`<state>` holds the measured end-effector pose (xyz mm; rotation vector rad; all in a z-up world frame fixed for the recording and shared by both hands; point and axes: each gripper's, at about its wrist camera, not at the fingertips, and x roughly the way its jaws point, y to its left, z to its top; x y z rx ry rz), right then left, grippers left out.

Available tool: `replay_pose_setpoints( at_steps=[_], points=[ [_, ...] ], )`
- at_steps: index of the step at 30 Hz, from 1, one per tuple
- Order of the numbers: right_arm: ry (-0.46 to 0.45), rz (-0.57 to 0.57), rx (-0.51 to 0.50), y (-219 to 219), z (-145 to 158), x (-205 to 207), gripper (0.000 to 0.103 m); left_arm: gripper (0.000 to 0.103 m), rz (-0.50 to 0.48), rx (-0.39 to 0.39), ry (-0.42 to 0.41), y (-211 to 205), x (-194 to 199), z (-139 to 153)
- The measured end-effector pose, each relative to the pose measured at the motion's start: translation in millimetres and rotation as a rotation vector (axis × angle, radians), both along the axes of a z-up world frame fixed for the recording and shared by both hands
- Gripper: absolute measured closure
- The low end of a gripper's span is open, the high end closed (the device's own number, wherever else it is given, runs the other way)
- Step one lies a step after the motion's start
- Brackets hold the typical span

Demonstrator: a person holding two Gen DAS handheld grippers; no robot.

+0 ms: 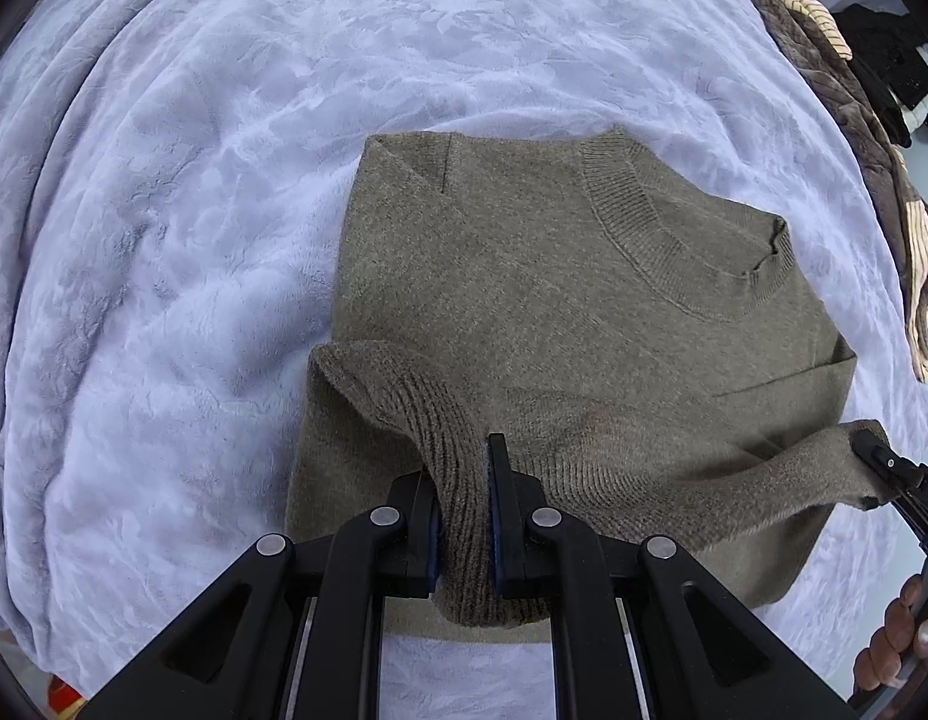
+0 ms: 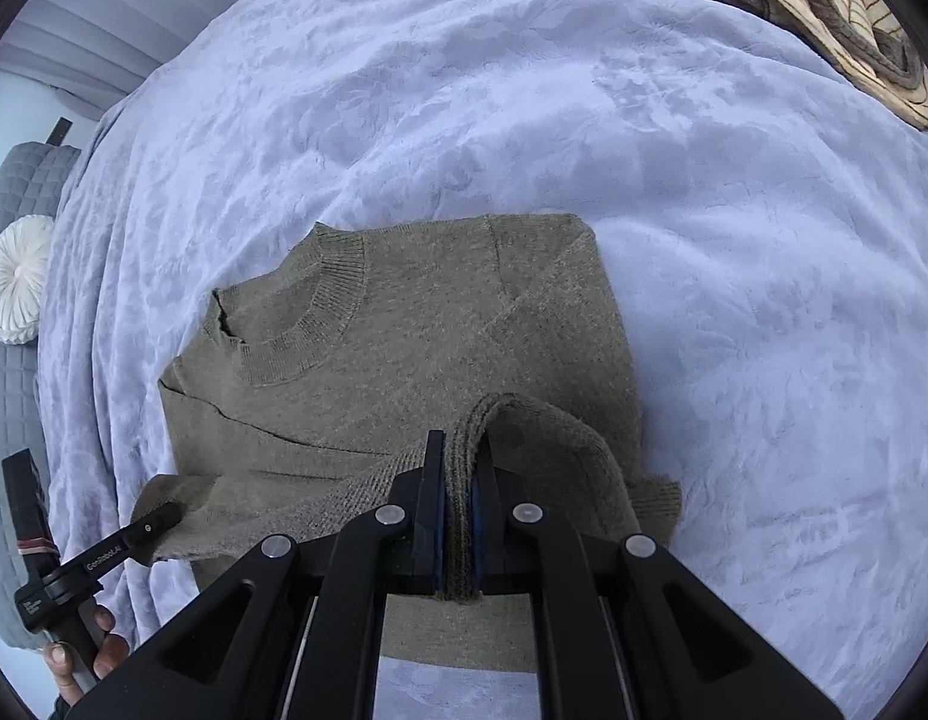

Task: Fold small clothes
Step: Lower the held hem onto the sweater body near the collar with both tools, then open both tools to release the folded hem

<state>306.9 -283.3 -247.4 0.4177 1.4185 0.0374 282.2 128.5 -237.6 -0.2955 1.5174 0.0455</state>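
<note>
**Both grippers pinch sweater hem**

Pale lavender plush blanket [image 1: 194,240] carries an olive-green knit sweater [image 1: 553,300], sleeves folded inward. Left gripper [image 1: 461,516] and right gripper [image 2: 461,516] each clamp its raised ribbed hem [image 1: 464,540] between narrow fingers.

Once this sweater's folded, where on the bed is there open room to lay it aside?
Beyond the sweater collar, bare blanket runs to the far edge, and more lies on its left. The far right corner is crowded with heaped clothes. Both claws grip the sweater's hem.
</note>
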Motion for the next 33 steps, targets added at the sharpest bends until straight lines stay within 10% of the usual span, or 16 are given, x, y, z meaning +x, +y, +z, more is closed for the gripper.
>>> replay_pose_setpoints(
  at_steps=[33],
  points=[
    [0.048, 0.024, 0.006, -2, -44, 20, 0.096, 0.089, -0.010, 0.021, 0.017, -12, 21, -36]
  ],
)
